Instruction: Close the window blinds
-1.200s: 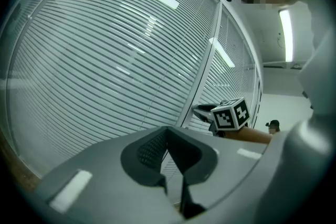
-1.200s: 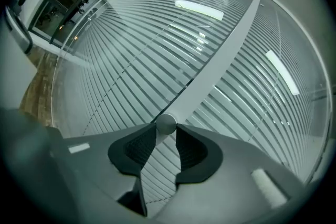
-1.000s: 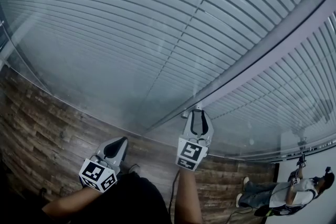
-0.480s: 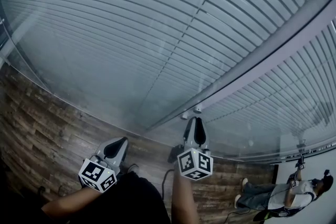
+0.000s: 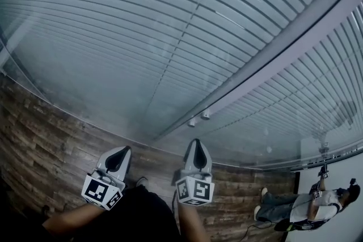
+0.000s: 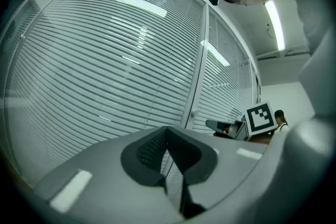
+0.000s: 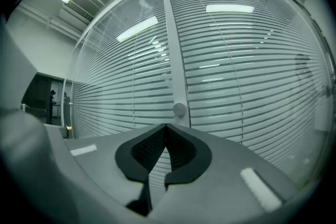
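- Closing over the last moment, the right gripper [image 5: 195,142] now has its jaws together with nothing between them. It has drawn back from the round pale knob [image 7: 179,109], which lay at its tips earlier and now sits just beyond them, clear of contact.
- Left gripper [image 5: 121,149]: jaws together, empty, position little changed.
- Blinds [image 5: 142,37]: thin horizontal slats behind smooth glass, ahead of both jaw pairs.
- Pads [image 7: 149,148]: dark and ribbed, set in smooth grey shells.

Head view from above, gripper views level, sharing blinds [image 5: 113,37]
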`<state>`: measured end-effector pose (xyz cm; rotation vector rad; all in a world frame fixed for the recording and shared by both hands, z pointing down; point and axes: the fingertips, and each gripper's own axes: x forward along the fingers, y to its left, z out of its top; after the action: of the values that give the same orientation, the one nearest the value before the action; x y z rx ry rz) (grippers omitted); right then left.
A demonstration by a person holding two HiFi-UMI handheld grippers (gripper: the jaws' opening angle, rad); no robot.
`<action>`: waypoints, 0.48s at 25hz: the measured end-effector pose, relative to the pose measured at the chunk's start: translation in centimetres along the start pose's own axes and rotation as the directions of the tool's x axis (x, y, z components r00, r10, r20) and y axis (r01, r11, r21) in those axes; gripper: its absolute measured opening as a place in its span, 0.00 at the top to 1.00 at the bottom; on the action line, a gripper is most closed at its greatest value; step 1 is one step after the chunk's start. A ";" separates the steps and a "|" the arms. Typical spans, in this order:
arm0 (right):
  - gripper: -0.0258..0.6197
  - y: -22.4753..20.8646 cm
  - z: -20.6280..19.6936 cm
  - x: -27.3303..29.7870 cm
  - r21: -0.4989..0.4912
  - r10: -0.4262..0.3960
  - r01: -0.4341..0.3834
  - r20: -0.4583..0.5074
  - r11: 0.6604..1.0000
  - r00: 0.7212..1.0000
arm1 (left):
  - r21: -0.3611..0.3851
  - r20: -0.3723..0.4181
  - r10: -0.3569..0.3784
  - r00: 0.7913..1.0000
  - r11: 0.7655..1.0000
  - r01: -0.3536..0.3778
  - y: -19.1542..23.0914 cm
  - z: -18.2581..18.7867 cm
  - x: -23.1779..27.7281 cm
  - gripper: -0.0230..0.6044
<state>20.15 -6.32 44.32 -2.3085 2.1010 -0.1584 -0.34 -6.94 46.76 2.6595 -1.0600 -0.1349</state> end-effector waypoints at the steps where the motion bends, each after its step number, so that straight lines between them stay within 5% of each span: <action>1: 0.96 0.5 -0.4 -0.6 -0.011 0.006 -0.007 -0.009 1.000 1.000 | 0.008 -0.006 -0.012 1.000 1.000 0.012 -0.4 -0.2 0.2 0.96; 12: 0.96 2.5 -0.6 -2.7 -0.146 0.005 -0.003 0.009 0.989 1.000 | 0.072 -0.007 -0.071 0.997 0.995 0.072 -2.2 0.0 1.4 0.96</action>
<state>17.38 -3.84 44.59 -2.3781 2.1821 0.0072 2.14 -6.34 46.15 2.7627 -0.9866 -0.1071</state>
